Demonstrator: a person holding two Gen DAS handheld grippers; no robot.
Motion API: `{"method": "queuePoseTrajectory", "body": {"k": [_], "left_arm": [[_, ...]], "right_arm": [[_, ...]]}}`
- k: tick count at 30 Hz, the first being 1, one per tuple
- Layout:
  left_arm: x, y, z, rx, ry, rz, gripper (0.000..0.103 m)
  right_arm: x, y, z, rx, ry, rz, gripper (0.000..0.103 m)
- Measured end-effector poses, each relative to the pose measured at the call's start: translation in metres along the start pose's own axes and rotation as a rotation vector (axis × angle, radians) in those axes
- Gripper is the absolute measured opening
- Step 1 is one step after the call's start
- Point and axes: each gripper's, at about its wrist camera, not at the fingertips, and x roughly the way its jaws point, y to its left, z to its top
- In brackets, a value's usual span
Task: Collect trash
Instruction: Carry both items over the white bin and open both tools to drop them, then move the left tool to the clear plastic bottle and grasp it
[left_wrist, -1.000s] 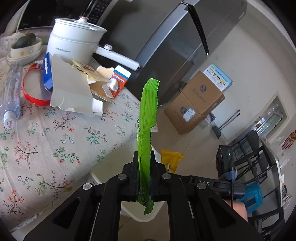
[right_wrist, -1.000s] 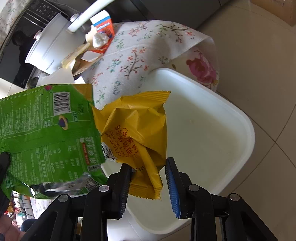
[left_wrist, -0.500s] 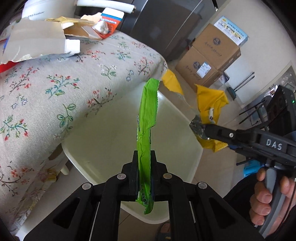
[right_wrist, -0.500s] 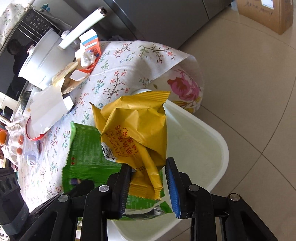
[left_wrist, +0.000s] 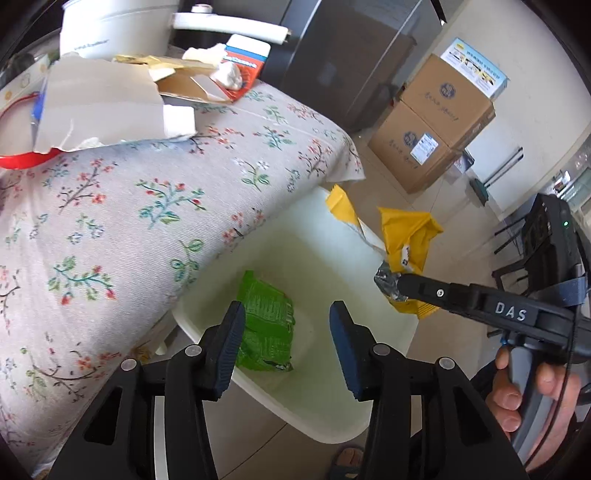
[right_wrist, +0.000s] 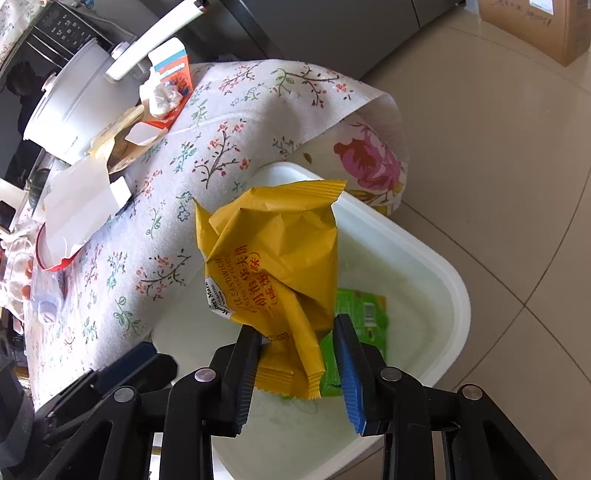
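Note:
The green wrapper (left_wrist: 266, 328) lies loose on the bottom of the white bin (left_wrist: 369, 424), which stands on the floor beside the table. My left gripper (left_wrist: 286, 310) hovers over it, its jaws opening with nothing pressed between them. My right gripper (right_wrist: 295, 328) is shut on the crumpled yellow wrapper (right_wrist: 273, 251) and holds it upright above the bin's rim (right_wrist: 458, 295); its jaws are starting to open with the wrapper still between them. Behind the yellow wrapper, the green wrapper (right_wrist: 364, 306) shows in the bin. The left wrist view shows the yellow wrapper (left_wrist: 406, 236) from the side.
The table with the floral cloth (left_wrist: 147, 206) carries torn cardboard (left_wrist: 99, 103), a red and white carton (left_wrist: 243, 62) and a white pot (left_wrist: 110, 22). Cardboard boxes (left_wrist: 432, 133) stand on the tiled floor. A person's hand (left_wrist: 532, 398) holds the right gripper's handle.
My left gripper sank toward the bin, opened and let go of the green wrapper, which dropped into the bin. The right gripper kept the yellow wrapper over the bin.

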Motion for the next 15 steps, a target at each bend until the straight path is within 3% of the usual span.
{"method": "queuePoseTrajectory", "body": {"k": [6, 11, 15], "left_arm": [[-0.044, 0.021, 0.005, -0.036, -0.090, 0.012, 0.052], [-0.068, 0.045, 0.008, -0.086, -0.147, 0.039, 0.055], [-0.080, 0.061, 0.011, -0.127, -0.164, 0.064, 0.055]], "right_arm": [[0.014, 0.010, -0.003, -0.036, 0.039, -0.007, 0.038], [0.027, 0.016, -0.003, -0.031, 0.081, -0.009, 0.057], [0.032, 0.024, -0.002, -0.041, 0.084, -0.009, 0.061]]}}
